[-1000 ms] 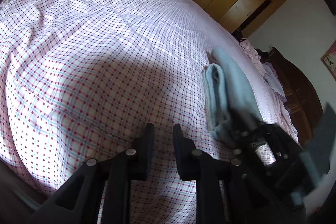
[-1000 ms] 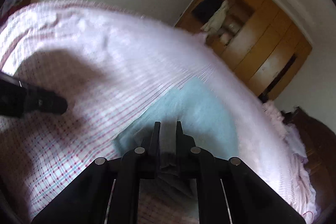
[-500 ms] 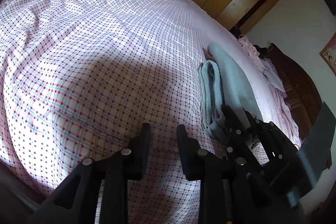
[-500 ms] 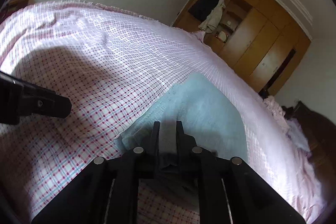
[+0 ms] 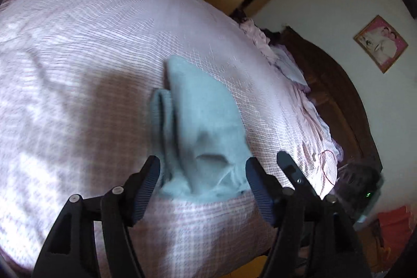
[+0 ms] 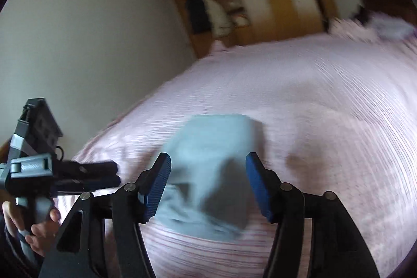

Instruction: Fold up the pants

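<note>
Lying folded at frame centre on the bed [image 5: 78,56], pants [image 5: 206,127] appeared finished; left tongs [image 5: 202,180] and right tongs [image 6: 207,184] gaped empty.

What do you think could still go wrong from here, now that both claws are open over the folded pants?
1. The pants lie near the bed's front edge; a nudge could slide them off.
2. The near end looks rumpled and loose, so the fold may spring open.
3. Both the left claw and right claw hang wide open close above the cloth; a fingertip could snag it.
</note>
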